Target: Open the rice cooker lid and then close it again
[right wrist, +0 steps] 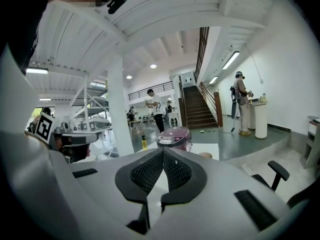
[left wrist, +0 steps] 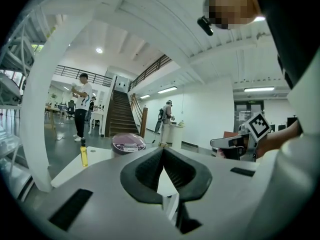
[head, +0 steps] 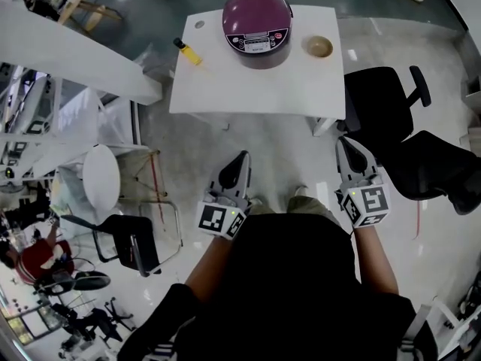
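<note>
Left of the purple rice cooker [head: 257, 25], near it, a small yellow bottle [head: 189, 53] upright on the same white table [head: 225, 89]. Cooker lid down. Just right of the cooker, a tan bowl [head: 318, 47]. Well short of the cooker, off the table: left gripper [head: 240, 159], jaws pressed together, empty; right gripper [head: 346, 144], likewise closed on nothing.

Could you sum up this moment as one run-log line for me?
left tool: shut, empty | right tool: shut, empty | rice cooker: lid closed, on table | contact: none

Purple rice cooker [head: 257, 24], lid shut, on white table [head: 301, 89].
</note>
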`<action>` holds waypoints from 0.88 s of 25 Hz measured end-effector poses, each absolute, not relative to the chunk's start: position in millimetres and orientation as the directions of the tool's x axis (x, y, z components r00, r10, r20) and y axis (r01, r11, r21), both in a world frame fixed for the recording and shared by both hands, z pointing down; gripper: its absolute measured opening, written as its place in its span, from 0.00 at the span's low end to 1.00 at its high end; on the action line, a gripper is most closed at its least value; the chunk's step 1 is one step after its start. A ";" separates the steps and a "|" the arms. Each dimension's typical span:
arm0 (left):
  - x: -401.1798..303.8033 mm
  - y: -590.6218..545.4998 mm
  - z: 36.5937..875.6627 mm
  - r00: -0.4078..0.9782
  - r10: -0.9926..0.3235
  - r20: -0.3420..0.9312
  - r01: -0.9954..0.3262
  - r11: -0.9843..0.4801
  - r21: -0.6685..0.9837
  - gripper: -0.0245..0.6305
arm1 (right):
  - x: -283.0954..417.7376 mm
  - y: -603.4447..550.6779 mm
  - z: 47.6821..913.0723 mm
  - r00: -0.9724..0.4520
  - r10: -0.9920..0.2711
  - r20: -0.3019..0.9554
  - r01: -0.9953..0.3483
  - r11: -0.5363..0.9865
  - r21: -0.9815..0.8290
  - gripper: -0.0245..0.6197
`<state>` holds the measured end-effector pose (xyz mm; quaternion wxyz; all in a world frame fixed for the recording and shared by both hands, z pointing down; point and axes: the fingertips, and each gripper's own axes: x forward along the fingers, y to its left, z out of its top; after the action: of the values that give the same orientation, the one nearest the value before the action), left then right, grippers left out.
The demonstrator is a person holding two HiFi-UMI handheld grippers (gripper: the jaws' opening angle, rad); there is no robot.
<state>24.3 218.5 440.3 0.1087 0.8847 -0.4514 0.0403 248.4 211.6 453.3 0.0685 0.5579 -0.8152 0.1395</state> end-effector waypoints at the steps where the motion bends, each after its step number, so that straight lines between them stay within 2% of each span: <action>1: 17.1 221.3 438.8 0.582 -0.796 0.164 -0.813 -0.562 0.154 0.04 | 243.9 214.1 449.7 -0.368 -0.891 0.264 -0.929 0.341 -0.144 0.04; 12: -104.6 220.5 406.7 0.502 -0.859 0.103 -0.865 -0.495 0.084 0.04 | 183.2 226.5 422.3 -0.321 -0.921 0.221 -0.947 0.308 -0.093 0.04; 22: -119.8 239.3 403.6 0.520 -0.851 0.071 -0.854 -0.516 0.072 0.04 | 143.1 243.5 414.2 -0.330 -0.920 0.211 -0.944 0.327 -0.048 0.04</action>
<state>-119.8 239.3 403.6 0.0489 0.8705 -0.4896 0.0131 143.1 243.5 414.2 0.0725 0.5743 -0.8114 0.0812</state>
